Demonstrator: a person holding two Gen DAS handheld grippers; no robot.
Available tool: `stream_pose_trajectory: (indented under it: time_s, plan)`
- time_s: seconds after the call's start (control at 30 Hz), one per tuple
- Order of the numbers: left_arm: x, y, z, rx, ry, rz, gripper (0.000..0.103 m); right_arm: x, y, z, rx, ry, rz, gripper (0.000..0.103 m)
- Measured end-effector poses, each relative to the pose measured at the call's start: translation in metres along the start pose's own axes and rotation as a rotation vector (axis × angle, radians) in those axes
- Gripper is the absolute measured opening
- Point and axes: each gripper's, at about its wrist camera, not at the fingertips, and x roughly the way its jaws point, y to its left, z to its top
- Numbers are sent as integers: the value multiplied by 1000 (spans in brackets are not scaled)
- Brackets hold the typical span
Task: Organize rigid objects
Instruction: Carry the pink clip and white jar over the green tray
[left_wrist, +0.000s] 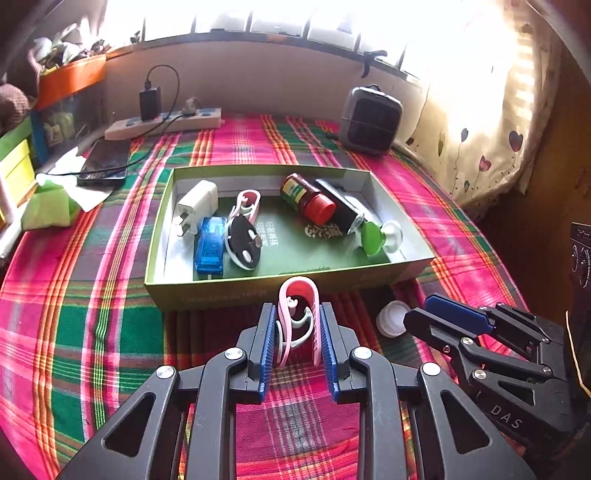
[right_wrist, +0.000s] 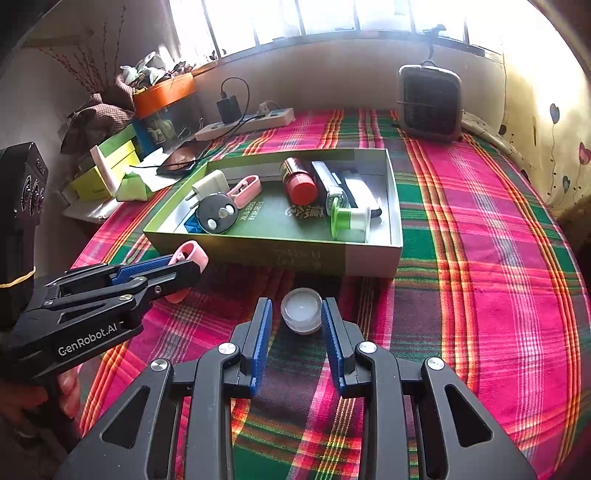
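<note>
two grippers, two small things before the box

the left gripper (left_wrist: 298, 325) pinches a pink clip (left_wrist: 299, 317) between its blue pads, just short of the green box (left_wrist: 258, 291). the right gripper (right_wrist: 296, 321) stands narrow around a white cap (right_wrist: 301, 310) on the plaid cloth (right_wrist: 480, 258) — pads beside it, contact unclear.

pink clip (left_wrist: 298, 321) upright before the box (left_wrist: 229, 291); white cap (right_wrist: 301, 310) beside.

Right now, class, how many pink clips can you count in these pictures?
2. One pink clip is held in the left gripper, in front of the green box; the other clip lies inside it. More may be hidden.
</note>
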Motion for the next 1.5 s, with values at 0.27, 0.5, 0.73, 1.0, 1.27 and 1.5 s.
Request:
stream_pose_trajectory:
  time_s: [0.27,0.5,0.73,1.0,1.27,1.5]
  plan:
    - [-8,0,13,4,-29,-4,22,-10,2,12,-13,-39,-7,29]
    - [-4,3,11,-7,-18,-8,22,0,1,5,-31,-5,-20,29]
    - [-2,3,10,-9,-14,-11,22,19,4,3,-62,49,-42,40]
    - [-1,4,10,-12,-11,-12,22,26,-2,1,-28,64,-49,40]
    - [-1,5,10,-11,-13,-13,22,26,1,2,-43,63,-73,29]
    - [-4,5,15,-2,-23,-20,22,16,5,3,-49,38,-60,29]
